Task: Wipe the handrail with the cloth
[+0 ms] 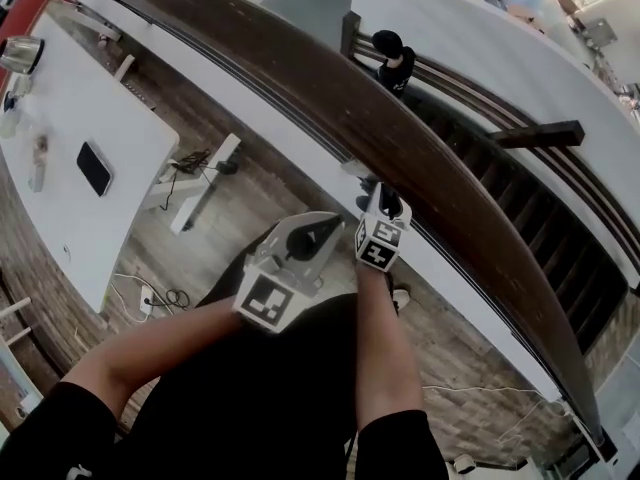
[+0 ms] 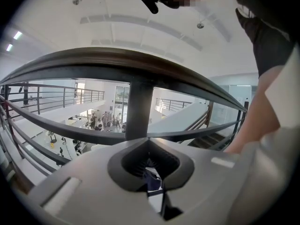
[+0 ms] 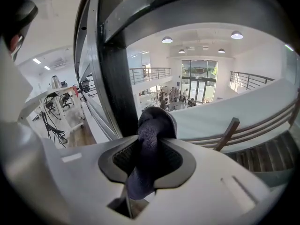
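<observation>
The dark wooden handrail (image 1: 400,138) runs diagonally from upper left to lower right in the head view. It arches overhead in the left gripper view (image 2: 140,62) and in the right gripper view (image 3: 197,8). My right gripper (image 1: 385,206) is just below the rail's near edge, shut on a bunched dark blue cloth (image 3: 150,144) that sticks out past its tips (image 1: 391,204). My left gripper (image 1: 320,230) is beside it to the left, lower and short of the rail. Its jaws (image 2: 148,142) meet with nothing between them.
A dark baluster post (image 2: 139,109) stands right ahead of the left gripper, and another post (image 3: 117,78) is close before the right one. Far below lie a white desk (image 1: 70,138) with a phone (image 1: 93,168), floor cables (image 1: 150,298), and stairs (image 1: 560,238) with a person (image 1: 395,60).
</observation>
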Motion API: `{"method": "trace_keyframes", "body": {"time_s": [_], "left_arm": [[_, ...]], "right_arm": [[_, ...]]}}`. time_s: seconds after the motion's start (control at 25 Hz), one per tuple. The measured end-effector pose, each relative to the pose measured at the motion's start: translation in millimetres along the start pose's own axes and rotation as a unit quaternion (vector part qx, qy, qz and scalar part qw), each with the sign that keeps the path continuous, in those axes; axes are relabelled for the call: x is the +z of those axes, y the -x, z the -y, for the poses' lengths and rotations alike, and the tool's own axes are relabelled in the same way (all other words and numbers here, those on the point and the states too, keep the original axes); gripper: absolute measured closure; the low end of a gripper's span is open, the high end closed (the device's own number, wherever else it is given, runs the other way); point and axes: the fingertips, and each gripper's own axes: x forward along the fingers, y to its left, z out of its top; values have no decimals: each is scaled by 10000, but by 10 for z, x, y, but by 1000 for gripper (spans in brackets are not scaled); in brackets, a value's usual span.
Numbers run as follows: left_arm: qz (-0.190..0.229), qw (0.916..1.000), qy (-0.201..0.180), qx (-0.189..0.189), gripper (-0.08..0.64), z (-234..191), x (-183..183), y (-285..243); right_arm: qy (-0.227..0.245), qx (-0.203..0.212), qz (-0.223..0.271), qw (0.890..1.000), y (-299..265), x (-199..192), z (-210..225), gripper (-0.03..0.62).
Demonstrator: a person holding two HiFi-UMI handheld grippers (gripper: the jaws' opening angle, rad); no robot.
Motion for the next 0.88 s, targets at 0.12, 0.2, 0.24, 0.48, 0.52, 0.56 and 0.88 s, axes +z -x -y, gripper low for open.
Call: {"method": "trace_keyframes", "body": {"time_s": [0.12, 0.2, 0.24, 0.48, 0.52, 0.56, 0.88], "left_arm": [[-50, 10000, -39, -2, 560, 15, 14, 31], [-58, 9999, -86, 0, 560, 41, 44, 63], [-60, 9999, -100, 12, 560, 52, 57, 84], [-110, 9998, -175, 53, 560, 161, 63, 181], [-133, 9997, -172, 63, 560, 184, 49, 192], [-150, 9997, -159, 79, 560, 205, 36, 199], [-118, 9995, -185, 237, 560, 397, 38, 256]], "right_arm": [[104, 15, -57, 9999, 21, -24, 29, 503], [85, -35, -104, 9999, 61, -55, 90, 503], [54, -66, -130, 9999, 83, -76, 122, 503], [29, -178, -242, 9995, 160, -170, 265, 503], [4, -178, -250, 9995, 160, -176, 265, 503], [-15, -175, -252, 9995, 155, -174, 267, 503], [48, -149, -287, 9995, 233, -228, 445, 503]]}}
